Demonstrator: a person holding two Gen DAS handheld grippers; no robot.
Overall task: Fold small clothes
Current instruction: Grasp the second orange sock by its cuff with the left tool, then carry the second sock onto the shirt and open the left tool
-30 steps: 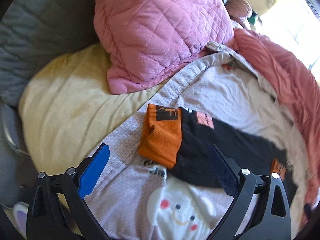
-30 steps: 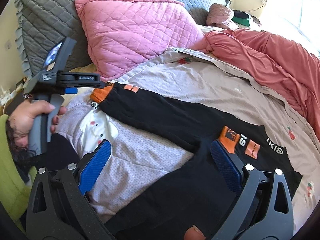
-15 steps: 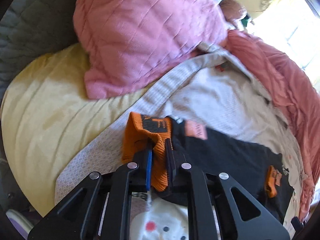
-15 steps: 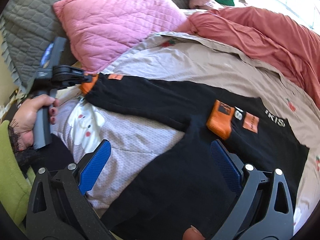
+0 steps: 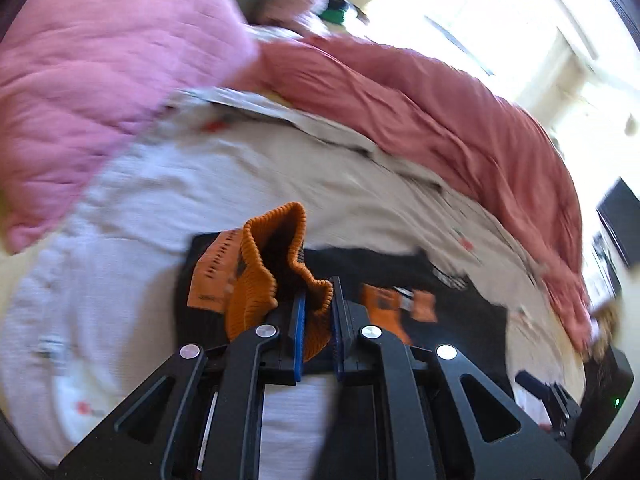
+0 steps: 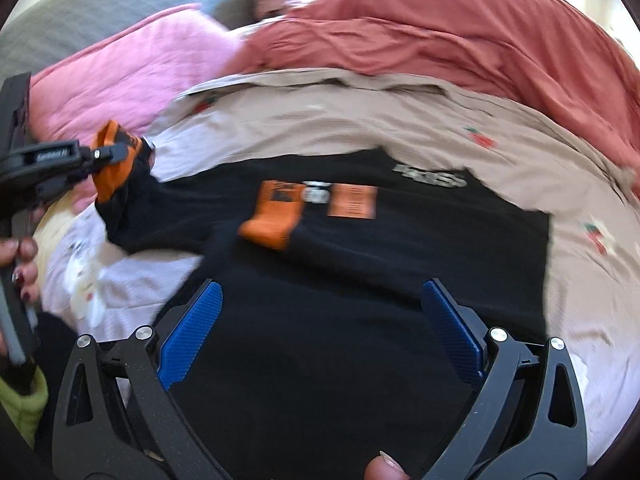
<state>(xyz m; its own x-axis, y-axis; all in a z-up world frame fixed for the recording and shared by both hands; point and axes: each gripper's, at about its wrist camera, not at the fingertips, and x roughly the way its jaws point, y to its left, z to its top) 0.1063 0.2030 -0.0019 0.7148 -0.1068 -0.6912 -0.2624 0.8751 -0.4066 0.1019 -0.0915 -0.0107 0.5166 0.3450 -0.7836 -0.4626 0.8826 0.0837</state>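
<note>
Left gripper (image 5: 318, 308) is clamping the orange cuff (image 5: 276, 252) of the black garment (image 6: 360, 280), lying across the beige bedspread (image 6: 360, 128); right gripper (image 6: 320, 320) is hovering open above it, second cuff (image 6: 276, 216) at eleven o'clock.

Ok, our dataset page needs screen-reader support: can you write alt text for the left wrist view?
The left gripper is clamped shut on the orange ribbed cuff of a black garment, lifting it off a beige bedsheet. A pink quilted pillow lies upper left, a rust-red blanket right; the image is motion-blurred.
</note>
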